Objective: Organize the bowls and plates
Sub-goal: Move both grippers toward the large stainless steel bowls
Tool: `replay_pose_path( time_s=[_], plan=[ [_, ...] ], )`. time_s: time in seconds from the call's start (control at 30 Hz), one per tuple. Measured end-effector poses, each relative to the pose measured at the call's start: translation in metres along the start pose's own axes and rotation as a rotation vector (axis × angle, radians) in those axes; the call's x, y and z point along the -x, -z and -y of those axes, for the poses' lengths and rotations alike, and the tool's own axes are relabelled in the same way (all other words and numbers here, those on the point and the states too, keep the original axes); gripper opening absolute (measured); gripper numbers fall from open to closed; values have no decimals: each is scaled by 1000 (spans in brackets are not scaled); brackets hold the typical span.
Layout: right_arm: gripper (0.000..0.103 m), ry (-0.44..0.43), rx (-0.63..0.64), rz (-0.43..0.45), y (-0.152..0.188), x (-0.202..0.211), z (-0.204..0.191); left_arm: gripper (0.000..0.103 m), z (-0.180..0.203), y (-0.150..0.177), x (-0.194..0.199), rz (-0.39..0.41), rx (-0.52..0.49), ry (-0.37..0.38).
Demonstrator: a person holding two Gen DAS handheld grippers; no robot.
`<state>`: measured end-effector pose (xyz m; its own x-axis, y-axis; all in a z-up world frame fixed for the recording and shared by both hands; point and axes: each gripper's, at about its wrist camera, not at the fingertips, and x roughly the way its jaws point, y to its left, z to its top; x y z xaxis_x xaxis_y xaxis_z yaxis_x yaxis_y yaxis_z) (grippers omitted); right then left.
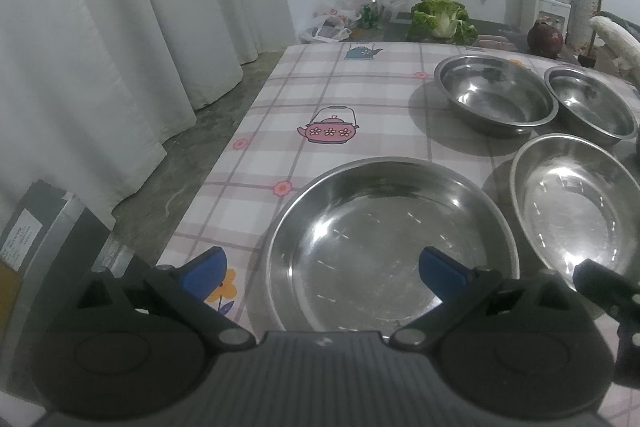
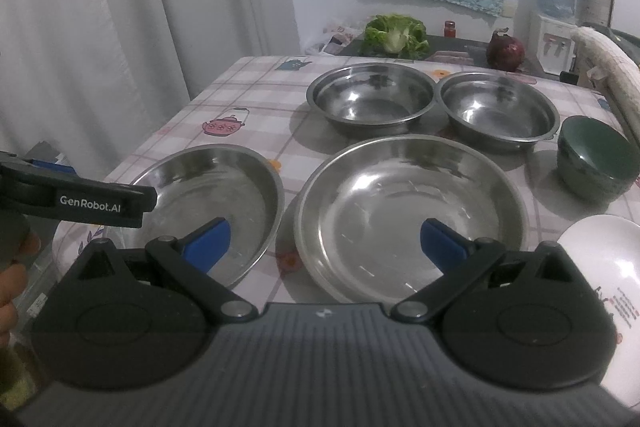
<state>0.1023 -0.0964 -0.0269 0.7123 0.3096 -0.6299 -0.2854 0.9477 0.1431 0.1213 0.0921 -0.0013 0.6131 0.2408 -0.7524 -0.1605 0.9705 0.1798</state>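
Note:
Two shallow steel plates lie side by side at the table's near edge: the left plate (image 1: 392, 247) (image 2: 208, 203) and the right plate (image 1: 576, 211) (image 2: 408, 211). Behind them stand two steel bowls, the left one (image 1: 496, 95) (image 2: 372, 99) and the right one (image 1: 592, 103) (image 2: 498, 111). A green bowl (image 2: 596, 159) and a white bowl (image 2: 608, 283) sit at the right. My left gripper (image 1: 322, 275) is open above the left plate's near rim. My right gripper (image 2: 324, 243) is open and empty above the gap between the two plates.
The table (image 1: 320, 95) has a checked cloth with teapot prints. White curtains (image 1: 100, 27) hang at the left. Lettuce (image 2: 394, 33), a red onion (image 2: 505, 51), a water dispenser (image 2: 554, 7) and a white cushioned chair back (image 2: 612, 75) are behind and right.

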Motion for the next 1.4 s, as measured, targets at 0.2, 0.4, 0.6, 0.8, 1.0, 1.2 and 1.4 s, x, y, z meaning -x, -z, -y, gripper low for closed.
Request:
replay_pose_path(
  time_s=[0.2,0.4,0.6,0.8,1.0,1.2,1.4],
  plan=[
    [102,-5,3,2,0,2,-1,103,0,0,0,-1,1,-1],
    [102,-12,4,7,2,6,-5,103,-5,4,2,2,3,-15],
    [102,-20,18,12,4,12,-10,103,-8,9,5,8,1,-33],
    [102,-33,22,23,5,16,-15,103,-10,13,9,16,-1,-39],
    [102,-44,52,24,1,20,-20,103,-18,8,15,43,-18,15],
    [102,-10,92,59,-26,25,-6,103,-20,-20,15,87,-85,118],
    [102,21,57,72,-53,19,23,103,-19,-39,4,138,-89,196]
  ],
)
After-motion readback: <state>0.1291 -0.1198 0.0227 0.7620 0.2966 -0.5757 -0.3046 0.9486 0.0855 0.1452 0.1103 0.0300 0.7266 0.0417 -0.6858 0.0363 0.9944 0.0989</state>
